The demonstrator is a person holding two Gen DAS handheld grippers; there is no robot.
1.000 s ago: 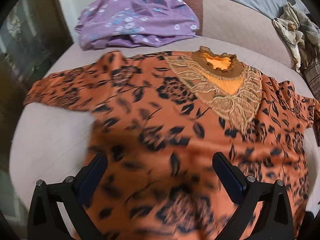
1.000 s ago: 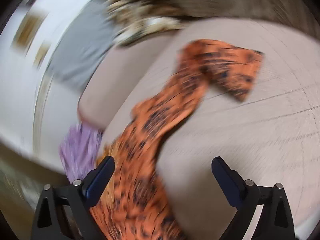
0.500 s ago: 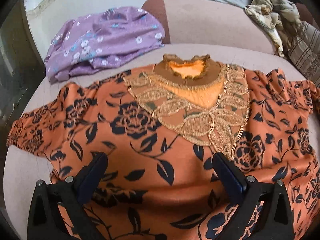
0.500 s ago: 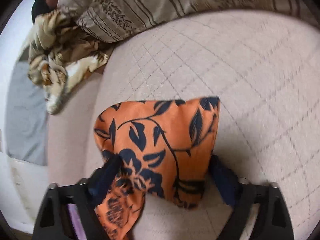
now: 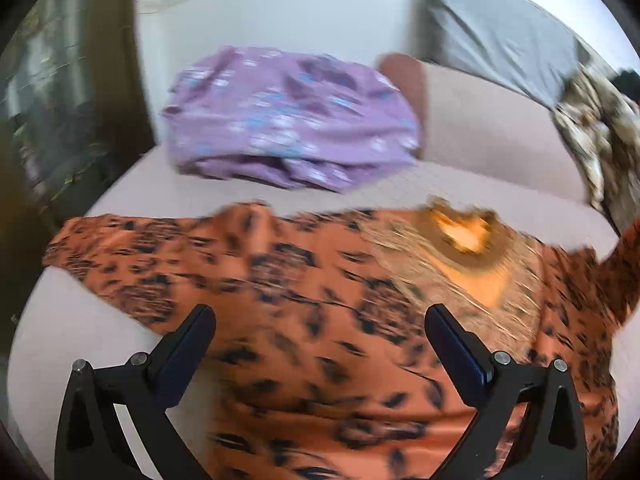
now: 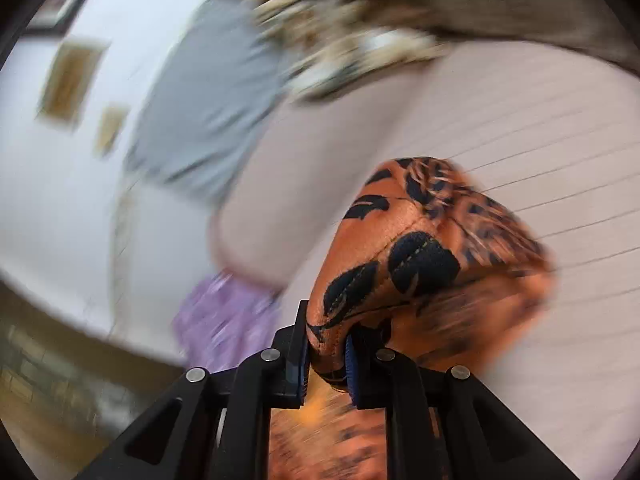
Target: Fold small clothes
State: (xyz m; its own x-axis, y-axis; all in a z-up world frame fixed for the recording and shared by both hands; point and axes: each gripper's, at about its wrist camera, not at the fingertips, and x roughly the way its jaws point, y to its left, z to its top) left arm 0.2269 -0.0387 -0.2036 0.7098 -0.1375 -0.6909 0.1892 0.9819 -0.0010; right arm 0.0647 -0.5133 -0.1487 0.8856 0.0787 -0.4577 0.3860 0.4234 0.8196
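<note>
An orange top (image 5: 304, 280) with black flowers and a gold lace collar (image 5: 464, 236) lies spread flat on the beige sofa seat (image 5: 80, 344). My left gripper (image 5: 320, 312) hovers over its lower left part, open, with nothing between its fingers. In the right wrist view my right gripper (image 6: 326, 332) is closing its jaws on the top's sleeve (image 6: 420, 248). The pads press on the bunched cloth, and the sleeve is lifted off the seat. Both views are blurred by motion.
A folded purple floral garment (image 5: 288, 120) lies on the seat behind the orange top. A heap of brown patterned cloth (image 5: 596, 132) sits at the far right on the backrest (image 5: 480, 128), with a grey pillow (image 5: 492, 32) behind it. A wall (image 6: 60, 184) stands beyond.
My right gripper has shut on the sleeve that lay between its open jaws and lifted it. The left gripper has swung left and drawn back, still open.
</note>
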